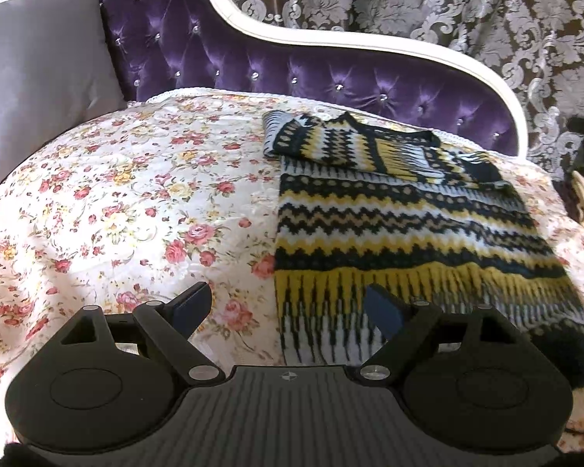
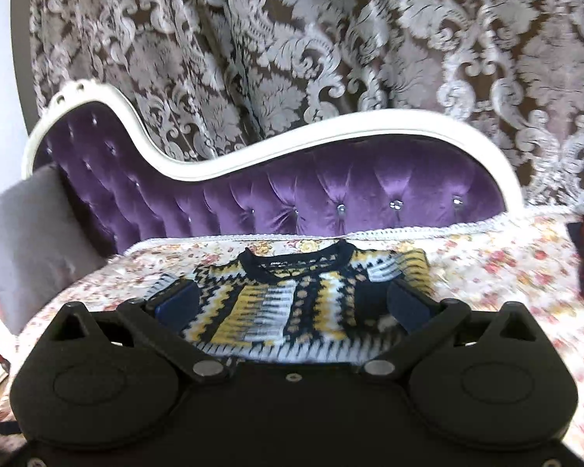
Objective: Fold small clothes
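Left tongs (image 1: 288,311) spread wide, empty, over sweater (image 1: 408,225) hem, right tongs (image 2: 292,303) wide, empty, above it

Place: we read this as a home, a furnished sitting room or bedroom.
Seat: we see a chaise longue (image 2: 331,194) with a buttoned purple velvet back and a curved white frame (image 1: 331,41), running from 10 o'clock to 3 o'clock in the left wrist view.
Cover: we see a floral quilted throw (image 1: 136,202) with pink roses spread over the seat, edged with white fringe.
Cushion: we find a plain grey cushion (image 1: 39,78) propped at 9 o'clock against the raised end.
Backdrop: we see a heavy damask curtain (image 2: 292,39), brown with silvery scrolls, hanging at 12 o'clock behind the frame.
Laundry: we note a knitted sweater (image 1: 408,225) lying on the throw.
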Available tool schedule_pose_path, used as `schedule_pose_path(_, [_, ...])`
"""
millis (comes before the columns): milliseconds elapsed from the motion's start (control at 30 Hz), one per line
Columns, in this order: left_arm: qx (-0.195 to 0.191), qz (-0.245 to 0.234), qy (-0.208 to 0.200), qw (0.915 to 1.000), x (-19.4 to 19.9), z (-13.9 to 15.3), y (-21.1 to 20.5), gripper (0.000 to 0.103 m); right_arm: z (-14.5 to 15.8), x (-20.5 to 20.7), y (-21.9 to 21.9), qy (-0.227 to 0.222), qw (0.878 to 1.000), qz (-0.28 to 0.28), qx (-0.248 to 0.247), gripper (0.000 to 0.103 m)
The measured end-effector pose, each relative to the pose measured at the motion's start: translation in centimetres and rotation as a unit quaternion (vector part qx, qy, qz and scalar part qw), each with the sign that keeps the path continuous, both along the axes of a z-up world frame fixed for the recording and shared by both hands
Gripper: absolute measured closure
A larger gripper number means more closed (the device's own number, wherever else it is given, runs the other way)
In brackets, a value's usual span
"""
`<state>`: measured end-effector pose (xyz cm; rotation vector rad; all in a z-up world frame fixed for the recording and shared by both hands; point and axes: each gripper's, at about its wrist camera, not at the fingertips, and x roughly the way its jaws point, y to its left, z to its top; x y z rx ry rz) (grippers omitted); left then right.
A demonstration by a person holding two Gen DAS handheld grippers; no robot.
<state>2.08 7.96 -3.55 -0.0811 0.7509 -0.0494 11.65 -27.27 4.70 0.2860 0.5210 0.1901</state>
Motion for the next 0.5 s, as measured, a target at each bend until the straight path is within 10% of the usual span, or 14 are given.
schedule_pose_path(500, [-0.009, -0.023, 0.009, 0.9997, -4.1, -0.6, -1.1, 0.017, -3.6, -11.3, -1.8, 0.046, 0.997, -0.047, 0.040, 0.001])
